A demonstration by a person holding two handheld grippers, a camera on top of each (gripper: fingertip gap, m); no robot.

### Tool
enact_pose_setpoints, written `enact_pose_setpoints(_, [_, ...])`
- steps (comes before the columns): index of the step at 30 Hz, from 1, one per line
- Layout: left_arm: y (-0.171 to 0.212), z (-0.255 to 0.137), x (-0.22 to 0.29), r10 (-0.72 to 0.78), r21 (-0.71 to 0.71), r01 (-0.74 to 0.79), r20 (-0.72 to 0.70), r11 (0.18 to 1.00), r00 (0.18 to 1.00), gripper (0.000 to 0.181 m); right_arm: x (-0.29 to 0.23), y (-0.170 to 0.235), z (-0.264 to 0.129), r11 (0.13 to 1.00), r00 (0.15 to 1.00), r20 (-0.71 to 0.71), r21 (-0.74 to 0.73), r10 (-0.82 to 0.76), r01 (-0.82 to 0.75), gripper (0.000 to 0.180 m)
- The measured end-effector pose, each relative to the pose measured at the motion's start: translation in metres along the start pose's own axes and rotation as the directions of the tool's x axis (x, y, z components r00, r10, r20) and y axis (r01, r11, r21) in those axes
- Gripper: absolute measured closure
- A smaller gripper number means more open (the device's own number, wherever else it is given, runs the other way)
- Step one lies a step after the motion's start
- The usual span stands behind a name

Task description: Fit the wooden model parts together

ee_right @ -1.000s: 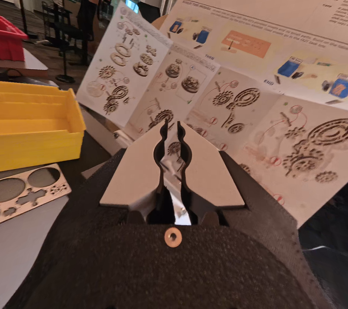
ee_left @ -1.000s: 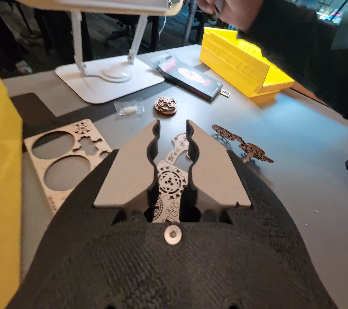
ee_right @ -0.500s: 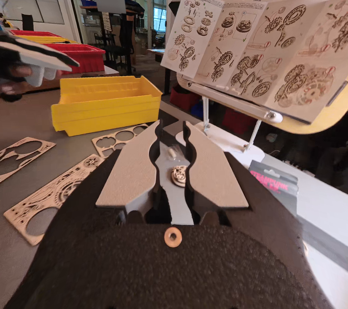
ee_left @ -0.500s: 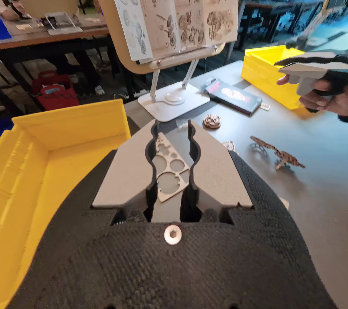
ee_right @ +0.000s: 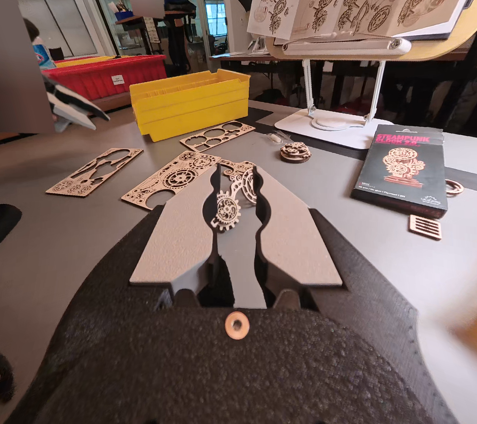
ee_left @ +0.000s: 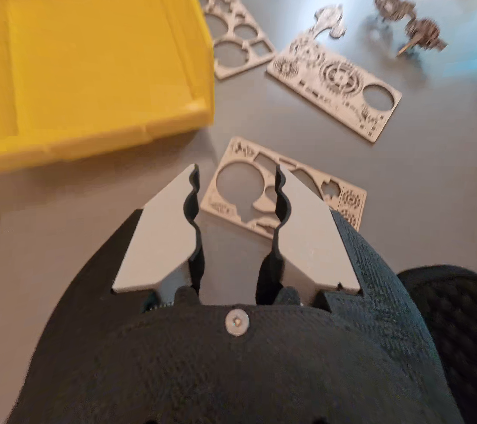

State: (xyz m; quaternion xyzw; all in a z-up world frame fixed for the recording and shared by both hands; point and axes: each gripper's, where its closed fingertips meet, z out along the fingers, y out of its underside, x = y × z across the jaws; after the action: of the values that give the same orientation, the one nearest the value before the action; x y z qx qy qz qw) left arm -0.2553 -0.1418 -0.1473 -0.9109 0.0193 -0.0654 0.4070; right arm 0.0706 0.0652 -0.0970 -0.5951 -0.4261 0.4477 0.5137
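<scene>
Above the grey worktop [ee_left: 64, 217], the left claw [ee_left: 237, 174] is tilted down, parted and empty, over a punched-out plywood sheet [ee_left: 333, 186], while the right claw [ee_right: 236, 170], likewise parted and empty, is levelled at the gear-and-scroll assembly [ee_right: 228, 207].

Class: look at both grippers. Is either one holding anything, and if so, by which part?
Nothing is held. The left gripper is open above a wooden sheet; the right gripper is open around a gear piece without gripping it.

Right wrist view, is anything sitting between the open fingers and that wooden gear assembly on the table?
Nothing visible does. The right gripper is open, and the wooden gear assembly shows in the gap between its fingers, with only bare grey table around it. The parts sheets lie off to the left.
</scene>
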Motion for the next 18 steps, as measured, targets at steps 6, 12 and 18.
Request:
enact_pose_setpoints(6, [0.045, 0.009, -0.016, -0.097, -0.049, 0.097, 0.017, 0.994, 0.995, 0.142, -0.008, 0.000, 0.011, 0.999, 0.998, 0.060, 0.003, -0.037, 0.036, 0.158])
enact_pose_setpoints(12, [0.051, 0.031, -0.024, -0.072, -0.114, 0.073, 0.016, 0.991, 0.997, 0.141, -0.027, -0.001, 0.008, 0.993, 0.988, 0.101, 0.035, -0.119, 0.116, 0.158])
enact_pose_setpoints(18, [0.048, 0.037, -0.027, -0.045, -0.125, 0.047, 0.016, 0.991, 0.999, 0.148, -0.029, 0.008, 0.012, 0.987, 0.981, 0.108, 0.014, -0.162, 0.161, 0.159])
